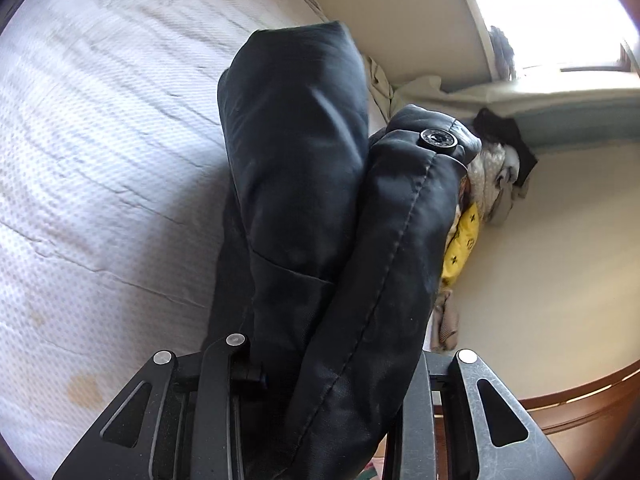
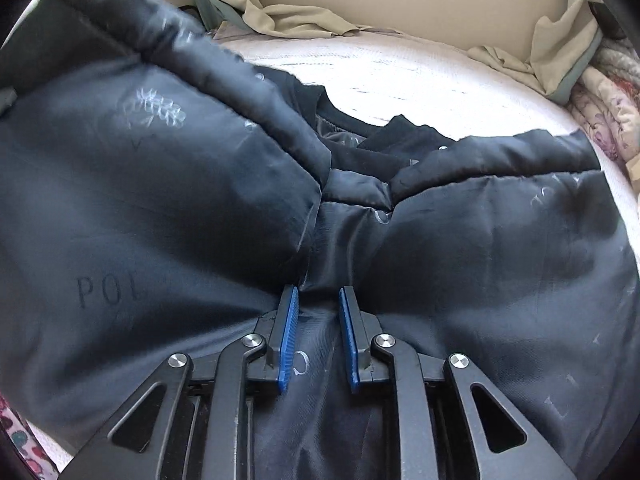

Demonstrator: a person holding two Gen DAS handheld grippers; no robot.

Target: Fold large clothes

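Observation:
A black padded jacket (image 1: 296,140) rises from my left gripper (image 1: 328,354), lifted above the white mattress (image 1: 100,140). The jaws are shut on a thick bunch of it, which hides the fingertips. A snap button (image 1: 438,138) shows on its upper edge. In the right wrist view the same jacket (image 2: 160,208) lies spread on the mattress (image 2: 400,76) with its printed lining up. My right gripper (image 2: 319,292) sits low on the lining. Its blue pads (image 2: 289,340) pinch a ridge of the fabric, and creases fan out from the tips.
A pile of other clothes (image 1: 492,176) with a yellow piece (image 1: 464,240) lies against the cream wall. Crumpled beige sheet (image 2: 288,16) and floral bedding (image 2: 604,96) line the bed's far side. A bright window (image 1: 552,12) and wooden bed frame (image 1: 580,404) are at the right.

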